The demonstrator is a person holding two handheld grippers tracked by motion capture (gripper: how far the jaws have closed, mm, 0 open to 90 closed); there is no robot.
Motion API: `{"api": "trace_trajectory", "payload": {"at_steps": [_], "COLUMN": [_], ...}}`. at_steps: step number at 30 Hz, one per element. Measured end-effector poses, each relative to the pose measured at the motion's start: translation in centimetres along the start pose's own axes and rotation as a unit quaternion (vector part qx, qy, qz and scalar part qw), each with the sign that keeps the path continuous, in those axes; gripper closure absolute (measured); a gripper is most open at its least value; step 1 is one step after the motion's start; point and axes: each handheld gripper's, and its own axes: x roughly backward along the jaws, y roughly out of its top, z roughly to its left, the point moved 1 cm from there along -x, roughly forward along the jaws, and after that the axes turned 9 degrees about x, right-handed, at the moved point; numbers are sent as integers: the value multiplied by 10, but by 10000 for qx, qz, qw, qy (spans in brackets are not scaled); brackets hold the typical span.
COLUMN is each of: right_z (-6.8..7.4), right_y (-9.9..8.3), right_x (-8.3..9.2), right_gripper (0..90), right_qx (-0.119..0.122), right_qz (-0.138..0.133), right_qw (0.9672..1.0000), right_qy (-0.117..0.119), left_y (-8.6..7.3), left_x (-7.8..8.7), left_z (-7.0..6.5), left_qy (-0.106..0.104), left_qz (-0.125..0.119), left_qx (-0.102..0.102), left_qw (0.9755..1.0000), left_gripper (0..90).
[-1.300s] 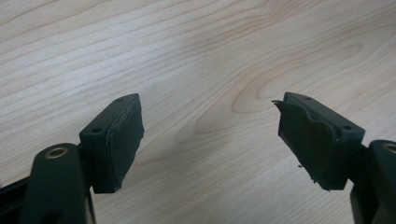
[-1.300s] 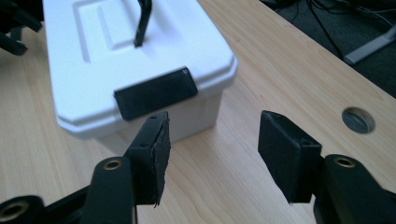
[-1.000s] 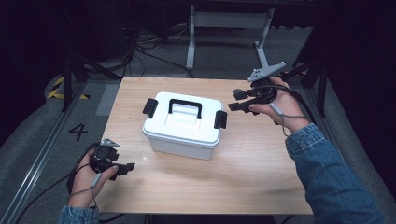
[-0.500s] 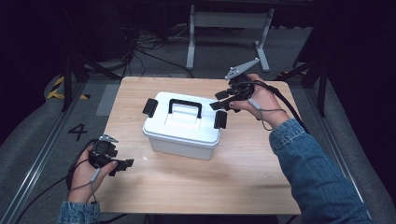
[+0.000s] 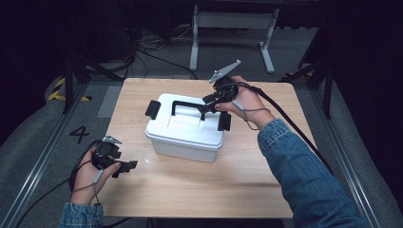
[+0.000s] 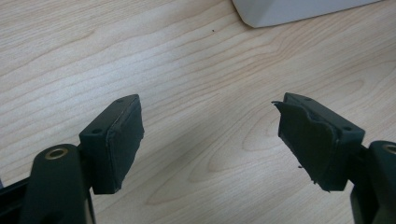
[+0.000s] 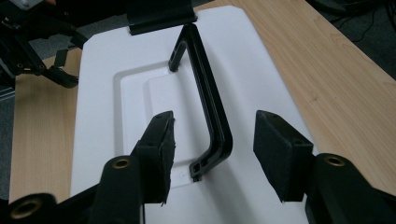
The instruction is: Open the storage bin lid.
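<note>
A white lidded box (image 5: 183, 133) with a black handle (image 5: 187, 104) and black side latches stands mid-table. My right gripper (image 5: 205, 105) hovers over the handle's right end. In the right gripper view it (image 7: 215, 123) is open, its jaws either side of the raised handle (image 7: 208, 93) without touching it. My left gripper (image 5: 124, 168) is held low near the table's front left corner, apart from the box. It (image 6: 208, 100) is open over bare wood with nothing between its jaws. A corner of the box (image 6: 289, 9) shows beyond it.
The wooden table (image 5: 190, 185) has bare room in front of and beside the box. A latch (image 7: 161, 14) sits at the lid's far end. Cables trail from both grippers off the table edges. Dark floor, rails and a metal stand surround the table.
My right gripper has moved left from beside the box's right latch to above the lid, straddling the handle. The left gripper has barely shifted.
</note>
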Motion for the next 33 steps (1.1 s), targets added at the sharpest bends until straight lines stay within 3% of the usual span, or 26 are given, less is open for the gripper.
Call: {"api": "trace_trajectory", "payload": {"at_steps": [15,25,29,33], "right_z": [0,-1,-1,2], "right_y": [7,8,10,14], "right_x": [-37,-40,-40,-37], "right_gripper": [576,691,779,827], "right_qx": [157,226,289,323], "right_qz": [141,198,303,396], "right_qw": [9996,9993,9988,9975], "right_qy": [194,232,253,492], "left_y": [-9,-9,-8,-8], "left_x": [3,1,1,1], "left_z": [4,6,5,6], "left_qy": [23,42,24,16], "left_qz": [31,42,59,61], "left_qx": [64,34,31,29], "left_qw": [10000,10000,10000,10000], "left_gripper": [231,231,231,231]}}
